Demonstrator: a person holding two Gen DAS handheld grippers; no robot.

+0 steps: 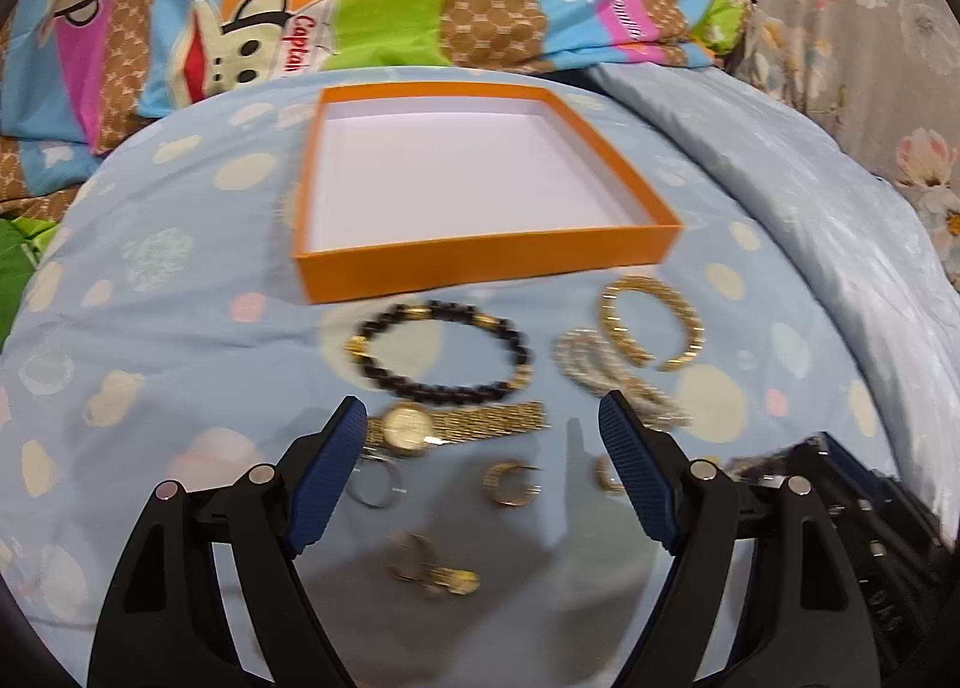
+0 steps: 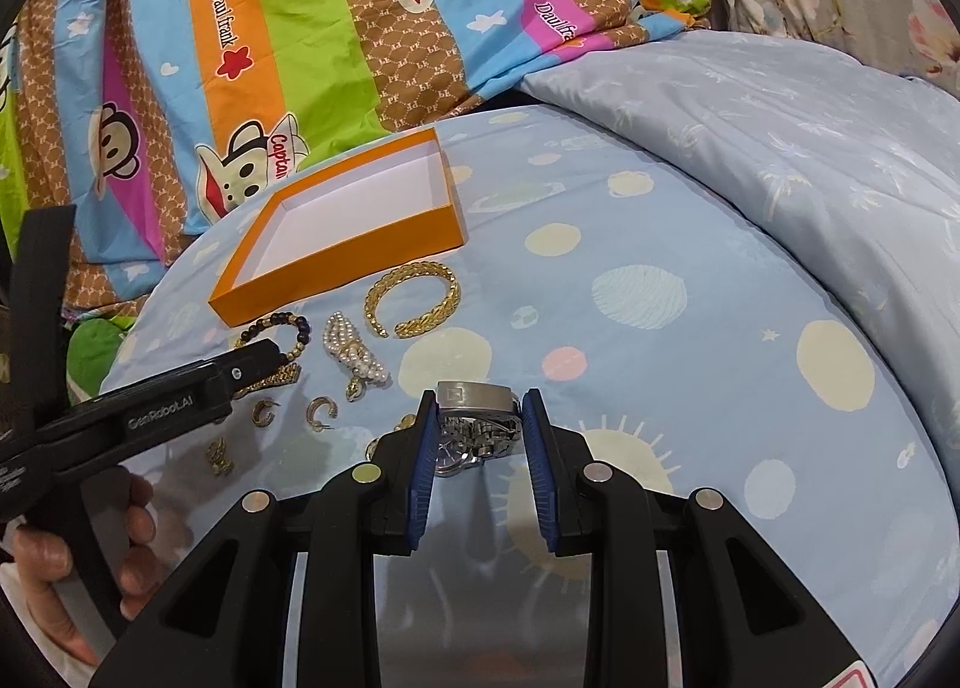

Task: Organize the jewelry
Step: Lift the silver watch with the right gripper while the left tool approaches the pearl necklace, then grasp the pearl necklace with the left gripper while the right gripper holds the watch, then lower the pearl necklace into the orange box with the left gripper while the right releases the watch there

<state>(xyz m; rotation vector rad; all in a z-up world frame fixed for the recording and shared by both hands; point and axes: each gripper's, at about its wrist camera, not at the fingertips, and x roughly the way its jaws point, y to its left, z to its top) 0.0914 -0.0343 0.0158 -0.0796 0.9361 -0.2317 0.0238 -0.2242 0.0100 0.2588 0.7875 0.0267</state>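
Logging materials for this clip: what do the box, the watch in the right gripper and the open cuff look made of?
Box: matte orange card with a white inside, judging by its thin, sharp-folded walls. Watch, held by the right gripper: polished silver-tone metal, probably steel, with glinting bracelet links. Cuff: shiny gold-coloured braided metal; solid or plated cannot be told.

"GenRobot.AI" printed on left gripper (image 2: 273, 355) arm, left of the right tool. Striped monkey sheet (image 2: 288, 28) ahead reads "Daulfrank", "Captain", repeated "PF" monogram. Nothing else legible.
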